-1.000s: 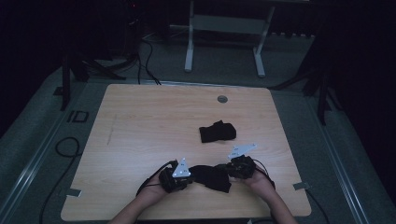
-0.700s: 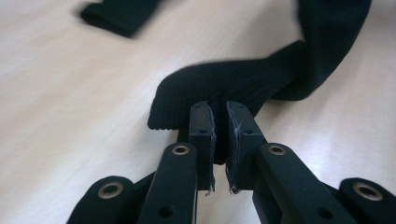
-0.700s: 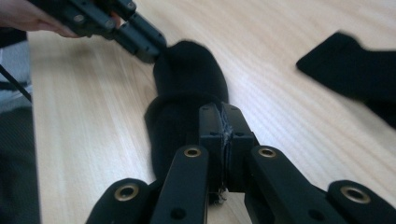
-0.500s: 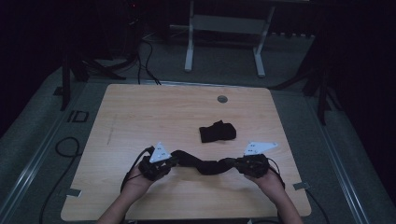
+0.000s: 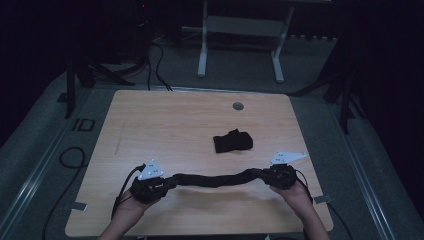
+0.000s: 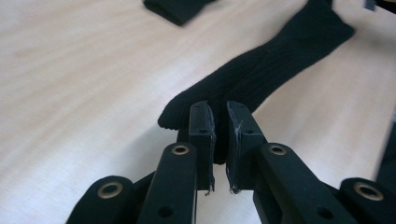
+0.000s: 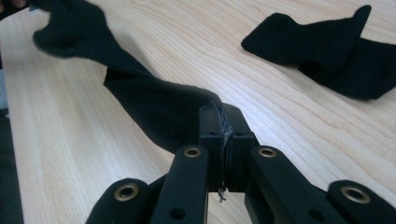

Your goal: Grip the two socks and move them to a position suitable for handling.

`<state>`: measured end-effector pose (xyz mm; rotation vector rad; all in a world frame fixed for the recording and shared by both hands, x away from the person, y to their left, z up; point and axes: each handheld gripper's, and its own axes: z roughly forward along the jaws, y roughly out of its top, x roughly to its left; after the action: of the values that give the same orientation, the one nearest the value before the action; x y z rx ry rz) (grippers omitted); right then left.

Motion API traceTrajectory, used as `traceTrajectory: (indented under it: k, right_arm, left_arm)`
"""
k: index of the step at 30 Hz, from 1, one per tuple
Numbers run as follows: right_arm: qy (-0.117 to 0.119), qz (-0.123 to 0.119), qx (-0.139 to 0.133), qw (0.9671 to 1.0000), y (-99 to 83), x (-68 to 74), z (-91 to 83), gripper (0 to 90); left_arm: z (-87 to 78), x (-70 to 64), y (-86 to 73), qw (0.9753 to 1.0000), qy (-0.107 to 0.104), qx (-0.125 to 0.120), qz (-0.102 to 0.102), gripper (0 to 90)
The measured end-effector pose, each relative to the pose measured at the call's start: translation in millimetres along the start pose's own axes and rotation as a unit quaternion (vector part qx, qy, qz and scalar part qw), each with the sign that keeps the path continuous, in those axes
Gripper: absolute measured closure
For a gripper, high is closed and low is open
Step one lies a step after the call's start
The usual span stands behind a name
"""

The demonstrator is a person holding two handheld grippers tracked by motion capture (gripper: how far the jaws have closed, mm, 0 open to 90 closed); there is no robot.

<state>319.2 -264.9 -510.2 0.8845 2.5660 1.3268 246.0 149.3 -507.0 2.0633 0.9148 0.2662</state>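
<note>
High view: black sock (image 5: 215,179) stretched above the table's (image 5: 165,125) near edge between left gripper (image 5: 167,183) and right gripper (image 5: 264,174), both clamped on its ends. Left bite looks shallow; more tension could slip it.

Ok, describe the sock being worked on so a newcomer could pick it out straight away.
Start at the wooden table and look along its near edge, between the two hands. There a black sock is stretched lengthwise, the left gripper pinching one end and the right gripper the other. Unlike the folded black sock lying loose farther back, this one is pulled long and held at both ends.
</note>
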Motion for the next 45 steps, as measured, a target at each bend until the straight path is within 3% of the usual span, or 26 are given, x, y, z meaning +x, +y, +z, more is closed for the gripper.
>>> traceTrajectory:
  k: [4,9,14,22,25,27,28,29,31,33,36,37,41,45]
  right_arm:
    - [0.008,-0.019,-0.01,0.9997,3.4,8.9,-2.8,88.3]
    - [0.022,-0.034,-0.016,0.9991,10.4,18.9,-8.8,88.4]
    - [0.048,-0.04,-0.054,0.9966,23.8,28.6,-21.5,88.4]
    - [0.055,-0.071,-0.074,0.9932,46.4,42.9,-33.6,88.4]
    - [0.056,-0.071,-0.076,0.993,53.1,43.5,-32.6,88.4]
    - [0.055,-0.072,-0.077,0.9929,55.0,44.1,-32.4,88.4]
    - [0.058,-0.073,-0.078,0.9926,57.5,45.1,-32.4,88.4]
    - [0.064,-0.077,-0.081,0.9917,63.2,47.5,-33.2,88.4]
    - [0.064,-0.083,-0.083,0.991,69.5,50.4,-33.9,88.4]
    - [0.065,-0.092,-0.085,0.99,79.6,56.1,-35.5,88.4]
    - [0.064,-0.114,-0.095,0.9869,98.0,68.0,-41.0,88.4]
    - [0.064,-0.123,-0.098,0.9855,104.7,72.3,-43.6,88.4]
    - [0.052,-0.149,-0.11,0.9813,130.5,90.8,-55.2,88.4]
    - [0.063,-0.166,-0.129,0.9756,150.0,107.1,-66.8,88.4]
  left_arm:
    - [-4.4,-8.1,-1.4,0.9991,0.03,0.01,0.029,82.1]
    - [-3.5,2.4,-4.5,0.9997,0.025,0.0,-0.001,81.9]
    - [3.3,12.2,-6.7,0.9995,0.025,0.005,-0.019,81.9]
    - [10.3,9.6,-7.7,0.9993,0.035,0.009,-0.003,81.9]
    - [13.6,12.3,-9.1,0.9996,0.024,0.007,-0.011,79.6]
    - [13.3,12.6,-9.4,0.9997,0.022,-0.001,-0.01,69.7]
    - [12.0,13.0,-9.0,0.9998,0.003,-0.014,-0.011,69.7]
    - [11.6,12.4,-8.7,0.9998,-0.001,-0.017,-0.011,64.0]
    - [9.8,7.7,-7.0,0.9996,-0.01,-0.028,0.0,63.8]
    - [8.1,-1.2,-4.9,0.9983,-0.032,-0.043,0.023,56.4]
    - [8.6,-15.9,-0.7,0.9963,-0.048,-0.046,0.054,47.7]
    - [8.9,-20.3,1.1,0.9963,-0.042,-0.044,0.06,45.1]
    - [8.7,-24.3,3.1,0.9956,-0.049,-0.055,0.058,43.5]
    - [7.2,-22.6,2.4,0.9947,-0.058,-0.062,0.056,43.3]
